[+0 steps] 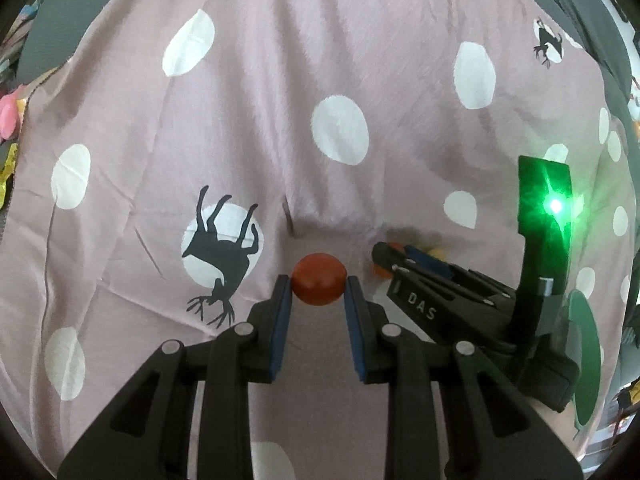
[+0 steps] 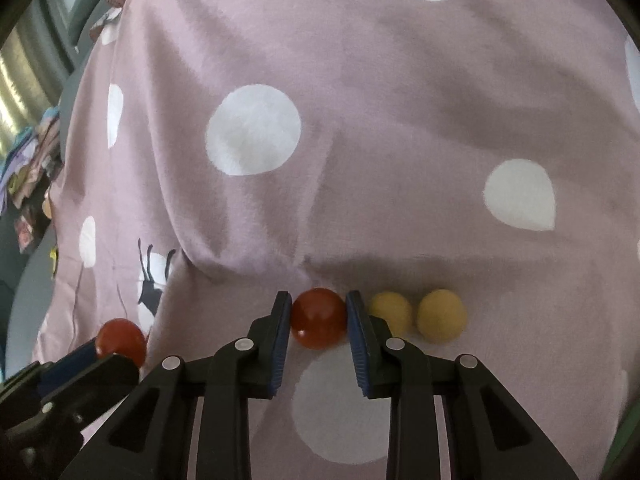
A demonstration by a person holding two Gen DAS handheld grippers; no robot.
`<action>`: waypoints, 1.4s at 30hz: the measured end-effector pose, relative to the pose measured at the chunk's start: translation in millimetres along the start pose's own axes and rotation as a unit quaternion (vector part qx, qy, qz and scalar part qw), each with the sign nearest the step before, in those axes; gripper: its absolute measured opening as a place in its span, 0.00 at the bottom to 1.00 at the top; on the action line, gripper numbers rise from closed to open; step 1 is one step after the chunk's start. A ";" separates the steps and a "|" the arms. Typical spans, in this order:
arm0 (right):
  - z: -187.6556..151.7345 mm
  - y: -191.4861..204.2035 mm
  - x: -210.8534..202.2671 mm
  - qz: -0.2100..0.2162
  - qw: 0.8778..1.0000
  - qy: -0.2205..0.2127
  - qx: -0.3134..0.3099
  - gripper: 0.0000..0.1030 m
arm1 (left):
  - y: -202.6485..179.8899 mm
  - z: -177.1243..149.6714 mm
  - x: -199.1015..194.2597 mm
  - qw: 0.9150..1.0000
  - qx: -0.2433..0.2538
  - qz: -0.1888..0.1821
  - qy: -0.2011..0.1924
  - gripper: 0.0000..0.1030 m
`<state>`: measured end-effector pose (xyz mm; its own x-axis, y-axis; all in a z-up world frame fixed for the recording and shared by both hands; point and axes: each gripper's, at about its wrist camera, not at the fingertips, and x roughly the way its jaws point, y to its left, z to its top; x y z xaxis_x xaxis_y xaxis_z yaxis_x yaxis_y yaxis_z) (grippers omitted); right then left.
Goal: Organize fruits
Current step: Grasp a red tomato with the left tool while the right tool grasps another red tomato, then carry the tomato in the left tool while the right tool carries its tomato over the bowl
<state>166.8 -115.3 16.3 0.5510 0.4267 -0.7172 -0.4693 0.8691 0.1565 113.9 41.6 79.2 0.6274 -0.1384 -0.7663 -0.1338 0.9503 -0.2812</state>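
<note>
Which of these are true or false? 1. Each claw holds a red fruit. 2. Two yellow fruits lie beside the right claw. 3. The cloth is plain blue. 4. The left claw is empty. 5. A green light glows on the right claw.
1. True: the left claw and the right claw each grip a red fruit.
2. True: two yellow fruits lie there.
3. False: the cloth is pink with white dots.
4. False: it grips a red fruit.
5. True: green light.

Black left tongs (image 1: 319, 286) with blue pads, pointing downward, clamped on a red round fruit (image 1: 319, 279); right tongs (image 2: 319, 314) likewise, close beside.
</note>
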 end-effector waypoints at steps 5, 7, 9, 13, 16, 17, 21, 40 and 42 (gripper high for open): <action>-2.7 5.1 -33.5 0.021 0.999 -0.023 0.011 0.29 | -3.1 -2.1 -14.6 1.000 0.009 -0.010 -0.014 0.25; -3.2 12.7 -44.8 0.019 0.999 -0.030 0.008 0.29 | -5.5 -2.2 -21.5 1.000 0.013 -0.010 -0.021 0.25; -2.9 15.4 -55.5 0.017 0.999 -0.040 0.006 0.29 | -9.2 -2.9 -28.1 0.999 0.019 -0.013 -0.026 0.25; -5.4 15.0 -88.9 0.016 0.997 -0.073 0.013 0.29 | -19.1 -6.5 -38.1 0.999 0.030 -0.020 -0.034 0.25; -10.2 7.2 -114.0 0.002 0.995 -0.097 0.019 0.29 | -28.3 -9.5 -45.8 0.998 0.045 -0.027 -0.041 0.25; -11.8 6.2 -121.6 0.000 0.994 -0.105 0.021 0.29 | -30.9 -10.3 -46.5 0.998 0.048 -0.030 -0.042 0.25; -21.7 1.9 -148.7 -0.011 0.990 -0.137 0.031 0.29 | -46.2 -15.1 -57.5 0.995 0.069 -0.050 -0.052 0.25; -88.5 -63.1 -237.0 -0.109 0.964 -0.213 0.113 0.29 | -117.0 -54.0 -86.4 0.977 0.170 -0.106 -0.072 0.26; -91.3 -68.5 -246.7 -0.111 0.961 -0.223 0.116 0.29 | -122.4 -56.9 -88.0 0.976 0.174 -0.107 -0.075 0.26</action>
<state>0.0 -303.0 120.6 0.8853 0.2444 -0.3956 -0.1679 0.9614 0.2182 31.5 -78.4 148.2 0.7204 -0.3269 -0.6116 0.2658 0.9447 -0.1919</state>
